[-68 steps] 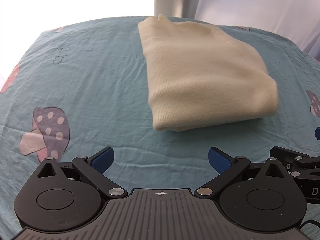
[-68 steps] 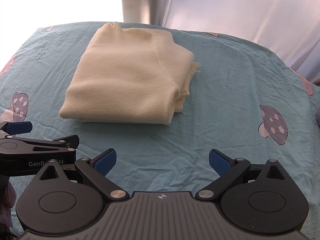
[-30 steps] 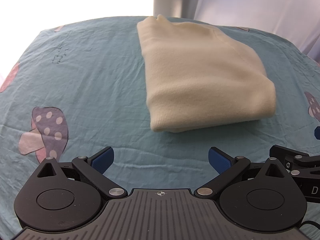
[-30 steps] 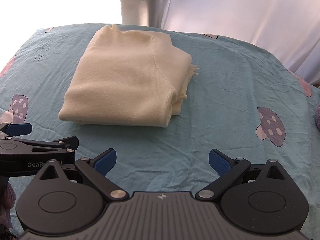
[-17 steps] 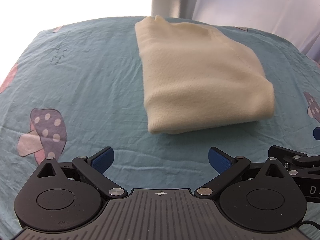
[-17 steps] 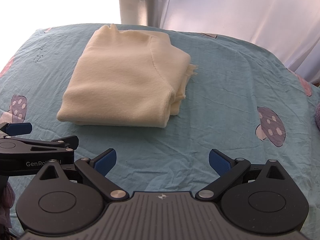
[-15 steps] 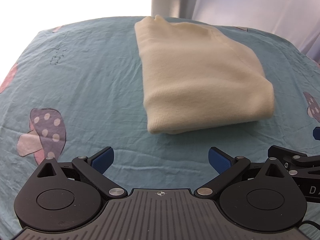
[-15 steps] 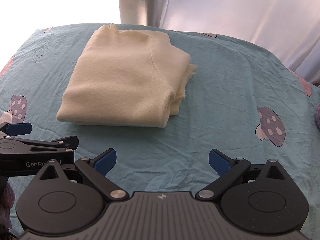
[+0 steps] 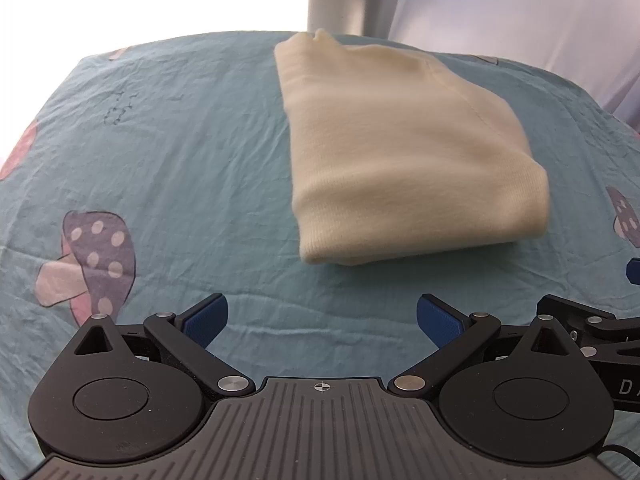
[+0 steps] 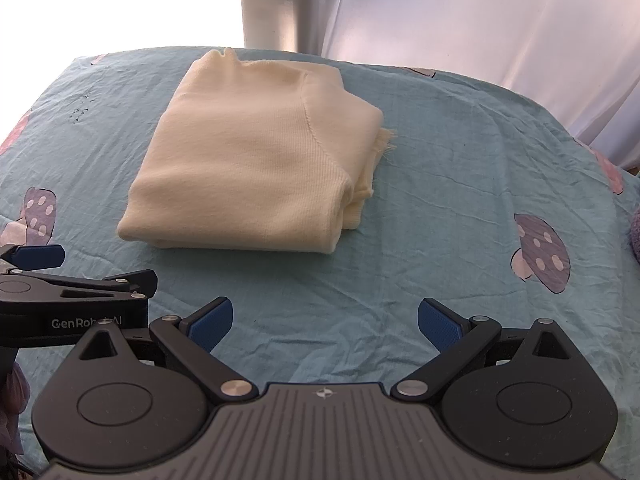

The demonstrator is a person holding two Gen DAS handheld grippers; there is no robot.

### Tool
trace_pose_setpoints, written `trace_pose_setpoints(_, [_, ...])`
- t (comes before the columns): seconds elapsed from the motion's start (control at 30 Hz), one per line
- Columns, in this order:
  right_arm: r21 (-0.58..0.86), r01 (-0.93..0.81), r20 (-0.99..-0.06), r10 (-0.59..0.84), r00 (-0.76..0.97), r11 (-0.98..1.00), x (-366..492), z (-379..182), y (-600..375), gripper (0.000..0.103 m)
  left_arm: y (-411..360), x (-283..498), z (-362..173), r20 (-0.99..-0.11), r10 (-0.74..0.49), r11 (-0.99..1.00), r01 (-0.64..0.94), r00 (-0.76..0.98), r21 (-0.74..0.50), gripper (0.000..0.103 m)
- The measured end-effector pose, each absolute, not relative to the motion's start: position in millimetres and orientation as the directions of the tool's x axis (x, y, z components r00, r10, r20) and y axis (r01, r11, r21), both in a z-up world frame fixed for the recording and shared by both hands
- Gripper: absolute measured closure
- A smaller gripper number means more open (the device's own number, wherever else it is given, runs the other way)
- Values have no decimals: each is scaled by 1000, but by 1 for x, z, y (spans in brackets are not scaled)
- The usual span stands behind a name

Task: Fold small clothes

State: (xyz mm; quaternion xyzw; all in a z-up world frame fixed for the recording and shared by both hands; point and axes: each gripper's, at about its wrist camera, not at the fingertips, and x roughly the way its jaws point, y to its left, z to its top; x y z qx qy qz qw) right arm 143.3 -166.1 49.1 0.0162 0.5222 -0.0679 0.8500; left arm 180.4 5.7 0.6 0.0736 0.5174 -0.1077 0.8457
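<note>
A cream knit garment lies folded into a thick rectangle on the blue mushroom-print sheet. It also shows in the right wrist view, with a frayed edge sticking out at its right side. My left gripper is open and empty, held back from the garment's near edge. My right gripper is open and empty, also short of the garment. The left gripper's body shows at the left of the right wrist view.
The sheet covers a rounded surface that drops off at the far and side edges. A pale pillar and white curtains stand behind it. A purple cloth lies at the far right edge.
The garment has stayed folded in place. Both grippers have drifted only slightly and remain open.
</note>
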Motion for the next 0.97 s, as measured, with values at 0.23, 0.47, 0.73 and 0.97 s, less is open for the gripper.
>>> trace_pose_setpoints(0.23, [-47, 132, -889, -102, 447, 990, 142, 51, -165, 4, 7, 181, 1, -891, -112, 966, 257, 440, 5, 0])
trace_pose_setpoints(0.47, [-45, 139, -888, -104, 447, 989, 143, 51, -168, 4, 5, 181, 0, -890, -116, 963, 270, 442, 8, 0])
trace_pose_setpoints(0.73, [-47, 140, -888, -105, 447, 989, 144, 51, -169, 4, 3, 182, 0, -891, -111, 963, 269, 439, 12, 0])
trace_pose_setpoints(0.97, [-47, 136, -888, -104, 447, 990, 143, 51, -169, 4, 3, 181, 0, -892, -109, 963, 268, 438, 14, 0])
